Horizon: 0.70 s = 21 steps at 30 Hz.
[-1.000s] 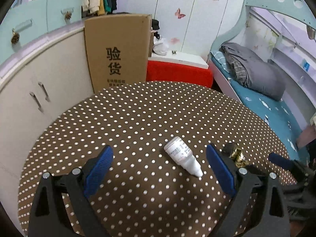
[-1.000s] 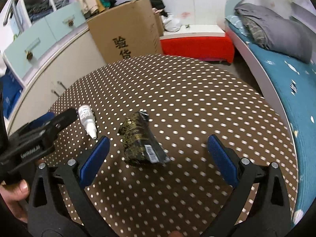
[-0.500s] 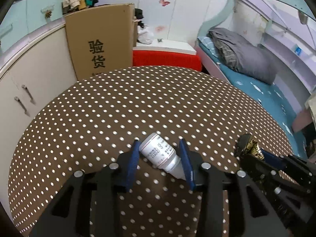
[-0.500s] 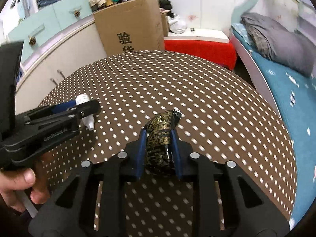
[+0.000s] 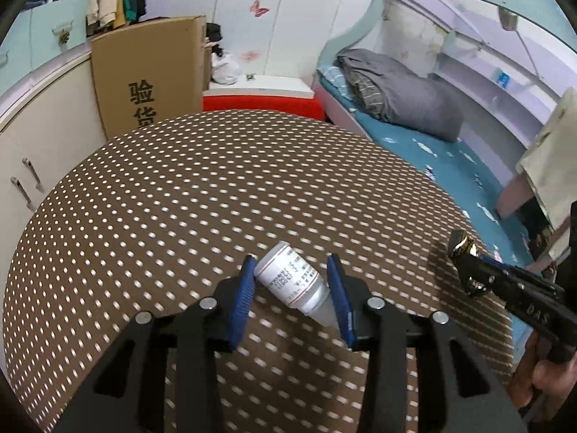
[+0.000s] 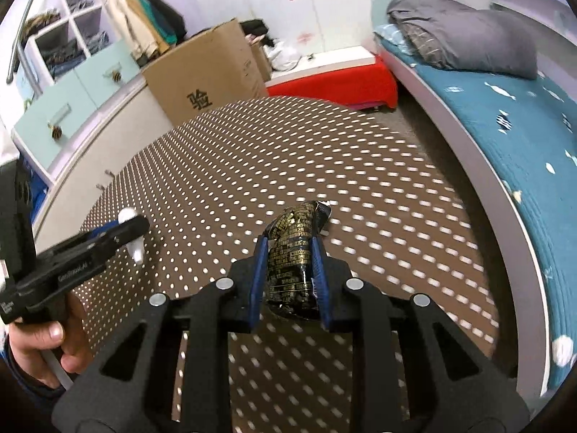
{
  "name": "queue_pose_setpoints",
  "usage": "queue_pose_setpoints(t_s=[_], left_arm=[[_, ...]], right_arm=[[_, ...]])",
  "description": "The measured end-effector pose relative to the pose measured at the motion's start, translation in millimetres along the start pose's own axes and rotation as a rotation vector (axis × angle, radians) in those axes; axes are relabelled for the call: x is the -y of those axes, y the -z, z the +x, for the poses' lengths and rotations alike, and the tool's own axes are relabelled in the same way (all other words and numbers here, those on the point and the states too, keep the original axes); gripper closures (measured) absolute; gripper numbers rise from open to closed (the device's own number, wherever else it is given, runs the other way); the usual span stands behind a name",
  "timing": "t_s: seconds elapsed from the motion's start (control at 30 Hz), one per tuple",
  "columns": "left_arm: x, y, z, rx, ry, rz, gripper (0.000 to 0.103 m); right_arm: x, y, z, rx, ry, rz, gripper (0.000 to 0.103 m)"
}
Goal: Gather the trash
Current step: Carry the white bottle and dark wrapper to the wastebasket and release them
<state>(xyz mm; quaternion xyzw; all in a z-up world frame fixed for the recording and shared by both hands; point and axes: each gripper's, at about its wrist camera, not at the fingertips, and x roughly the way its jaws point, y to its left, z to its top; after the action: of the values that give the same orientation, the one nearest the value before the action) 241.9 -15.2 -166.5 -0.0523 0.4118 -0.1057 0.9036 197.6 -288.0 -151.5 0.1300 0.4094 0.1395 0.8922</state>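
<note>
My left gripper (image 5: 290,281) is shut on a small white dropper bottle (image 5: 288,279) and holds it just above the round brown polka-dot table (image 5: 216,187). My right gripper (image 6: 290,265) is shut on a black and gold wrapper (image 6: 294,249) over the same table (image 6: 324,166). The right gripper with the wrapper (image 5: 463,252) shows at the right edge of the left wrist view. The left gripper with the bottle (image 6: 130,232) shows at the left of the right wrist view.
A cardboard box (image 5: 144,75) stands behind the table against white cabinets (image 5: 32,151). A red bench (image 5: 263,103) sits at the back. A bed with a teal sheet and a grey blanket (image 6: 465,36) runs along the right side.
Both grippers went from open to shut, the left on the bottle and the right on the wrapper. Both objects have since come up off the table.
</note>
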Motion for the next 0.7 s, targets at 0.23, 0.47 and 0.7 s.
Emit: queue_pose_setpoints(t_s=[0.23,0.47,0.7], left_arm=[[49,5,-21,0.022,0.067,0.059,0.063],[100,-11,-33,0.061,0.136,0.126,0.063],[155,-26,-34,0.079,0.212,0.198,0.063]], right_arm=[[24,0,-39,0.071,0.026,0.037,0.078],[55,-9,-80,0.16,0.036,0.095,0.078],[103,-15,-122,0.249,0.084,0.168,0.078]])
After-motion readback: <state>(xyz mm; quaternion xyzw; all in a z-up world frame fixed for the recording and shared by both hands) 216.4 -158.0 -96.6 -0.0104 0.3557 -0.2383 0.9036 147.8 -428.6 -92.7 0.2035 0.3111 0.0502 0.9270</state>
